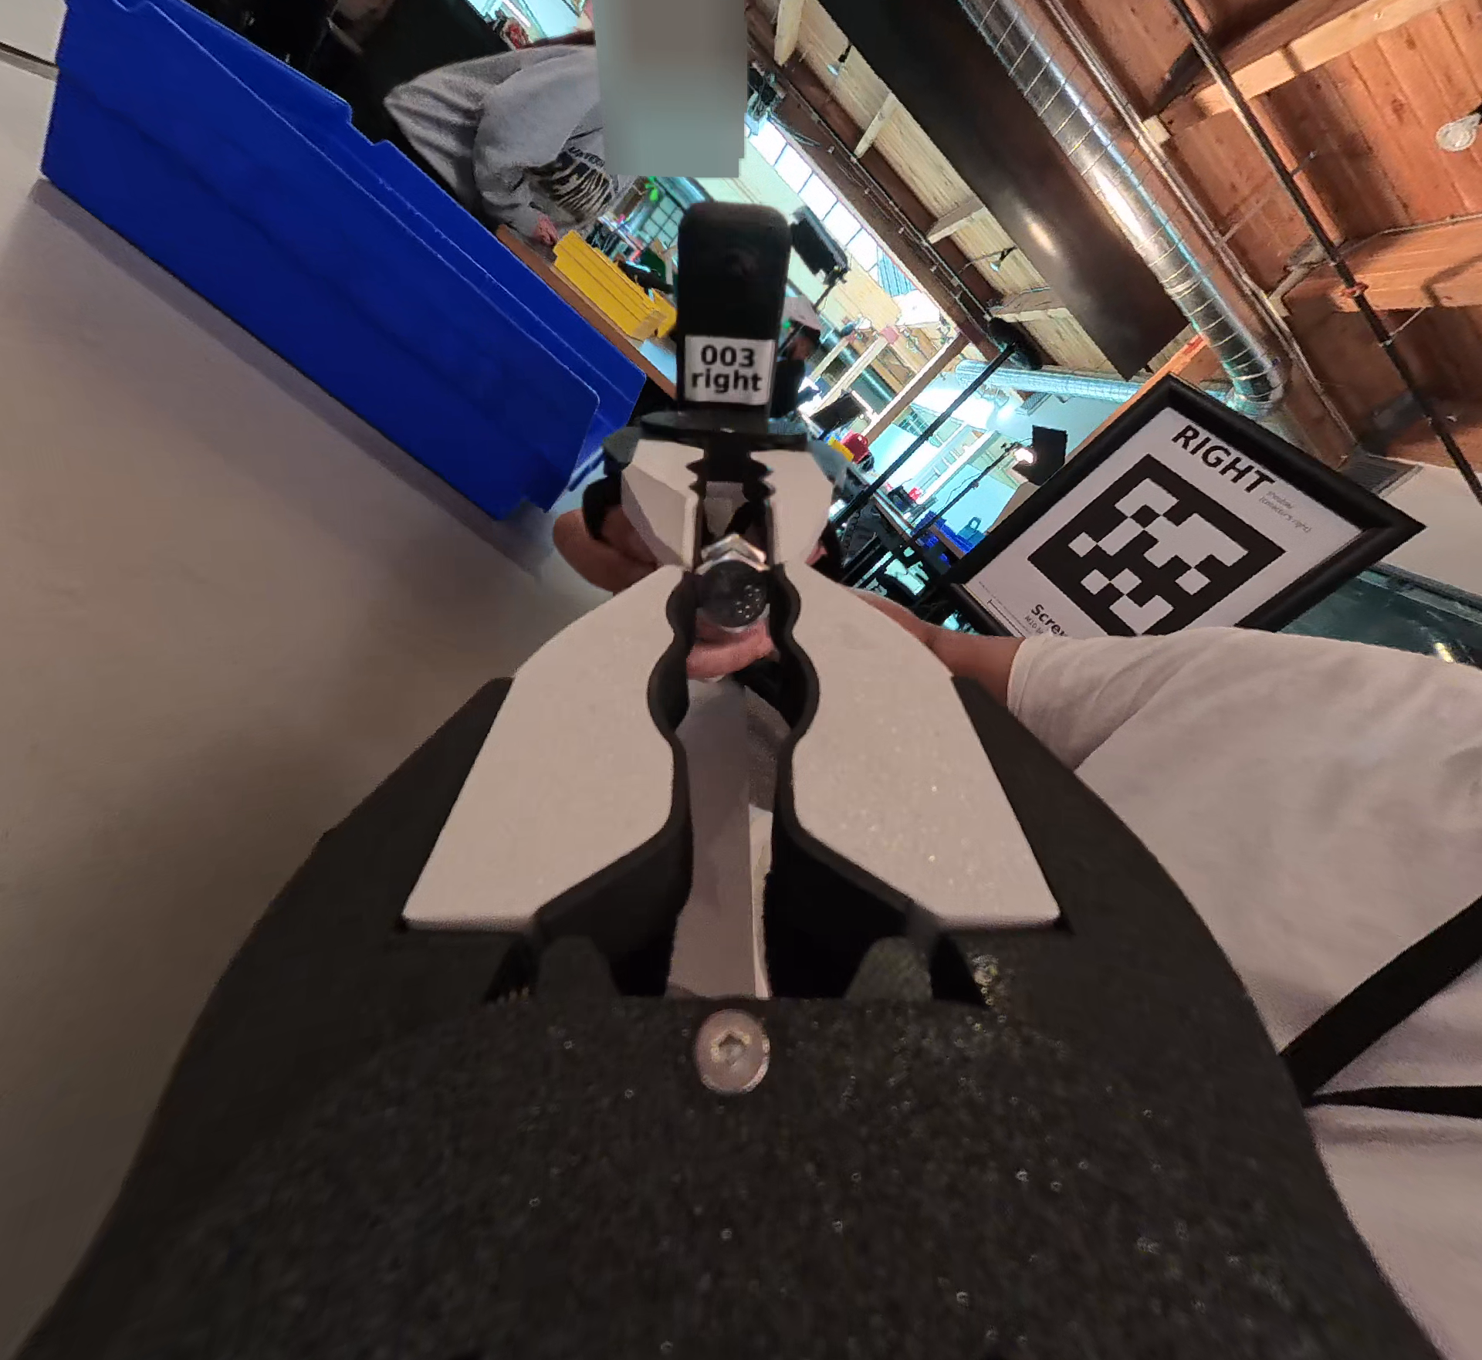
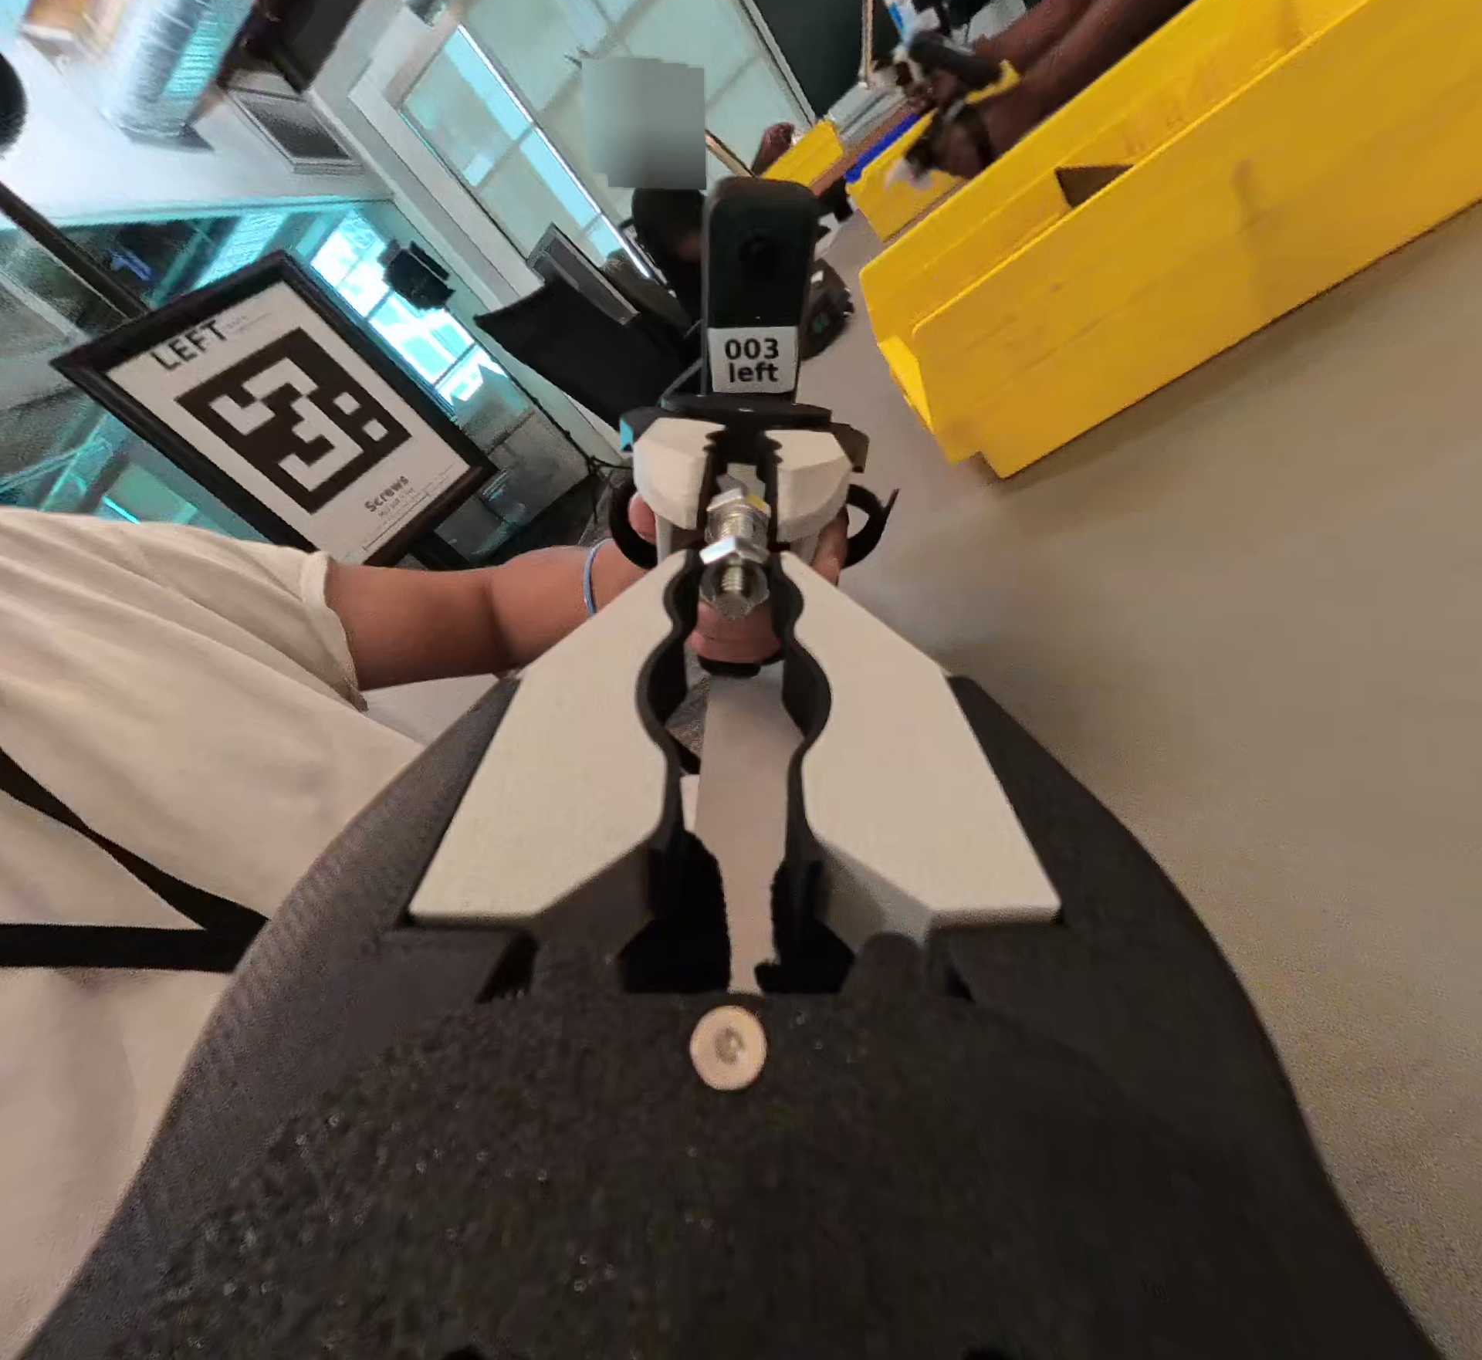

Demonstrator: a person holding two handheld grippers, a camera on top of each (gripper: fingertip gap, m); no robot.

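Observation:
My left gripper point(image 1: 730, 592) is shut on the round head of a silver bolt point(image 1: 728, 597) and holds it in the air above the table. My right gripper point(image 1: 726, 519) faces it from beyond, its fingers pressed on a silver hex nut point(image 1: 726, 550) on the same bolt. In the right wrist view my right gripper point(image 2: 734, 576) grips that nut point(image 2: 726, 550). The bolt's threaded end point(image 2: 728, 596) sticks out toward the camera between its fingers. The left gripper point(image 2: 742, 499) holds the bolt's far end there. A hand holds each gripper from behind.
A blue bin point(image 1: 321, 239) stands on the pale table point(image 1: 160, 600) at the left. Yellow bins point(image 2: 1163, 239) stand at the right on the table point(image 2: 1203, 680). Framed marker signs stand behind point(image 1: 1163, 544) point(image 2: 297, 407). Other people work at the back. Less than 4 cm separates the two grippers' tips.

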